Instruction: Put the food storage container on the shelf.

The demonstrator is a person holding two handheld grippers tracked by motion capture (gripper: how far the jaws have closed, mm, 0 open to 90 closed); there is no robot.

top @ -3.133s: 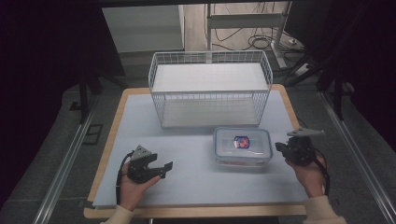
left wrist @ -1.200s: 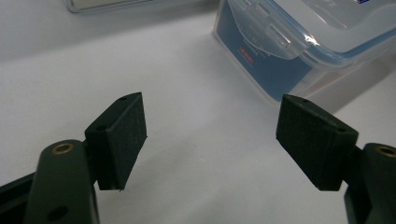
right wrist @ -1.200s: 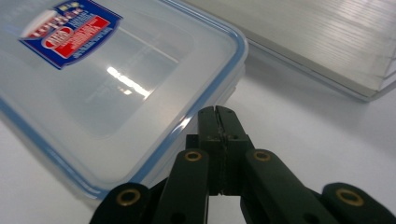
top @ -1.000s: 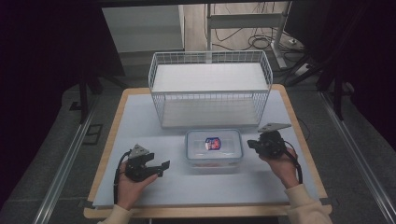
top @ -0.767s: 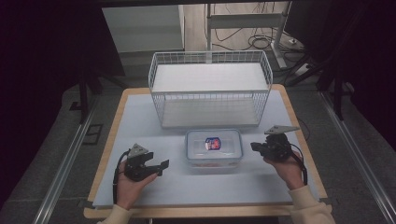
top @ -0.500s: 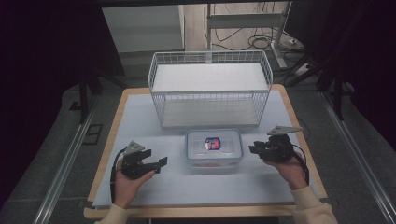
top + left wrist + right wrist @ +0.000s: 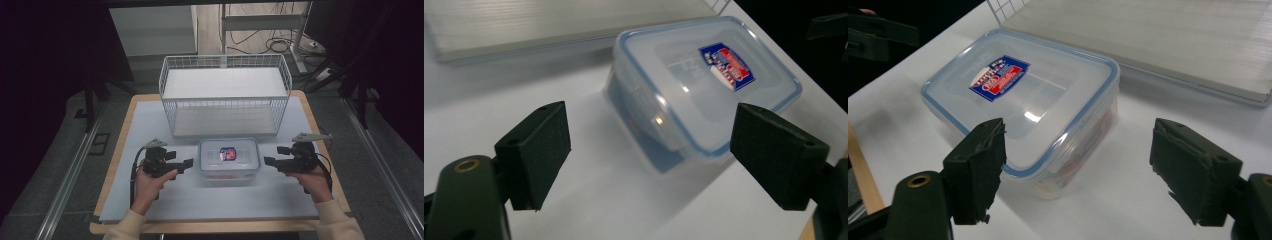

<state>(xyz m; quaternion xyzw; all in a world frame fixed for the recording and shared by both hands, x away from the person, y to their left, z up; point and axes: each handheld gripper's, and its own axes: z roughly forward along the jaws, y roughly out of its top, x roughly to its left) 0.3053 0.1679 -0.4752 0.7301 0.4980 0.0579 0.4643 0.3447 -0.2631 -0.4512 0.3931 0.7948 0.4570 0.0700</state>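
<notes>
Your clear plastic food container [image 7: 229, 158], with its blue-rimmed snap lid and a red and blue label [image 7: 228, 153] on top, sits flat on the white mat [image 7: 210, 202] of the desk [image 7: 116, 160], midway between your two hands and just in front of the white wire basket [image 7: 225, 95].

Your left claw [image 7: 189, 162] is released: its jaws have just been opening and now stand wide, with nothing pressed between them. In the left gripper view the near corner of the container lies ahead of the gap, and neither pad touches it. From above, the claw's tip is just beside the container's left edge, a sliver of mat showing between them.

Your right claw [image 7: 267, 161] is released too. Its jaws have just been opening from a tight close and now stand wide apart. In the right gripper view one corner of the container reaches toward the left pad, but the pads hold nothing, and bare mat lies between them. From above, this claw sits near the container's right edge, a little farther off than the left one.

Both claws point inward at the container from opposite sides.
</notes>
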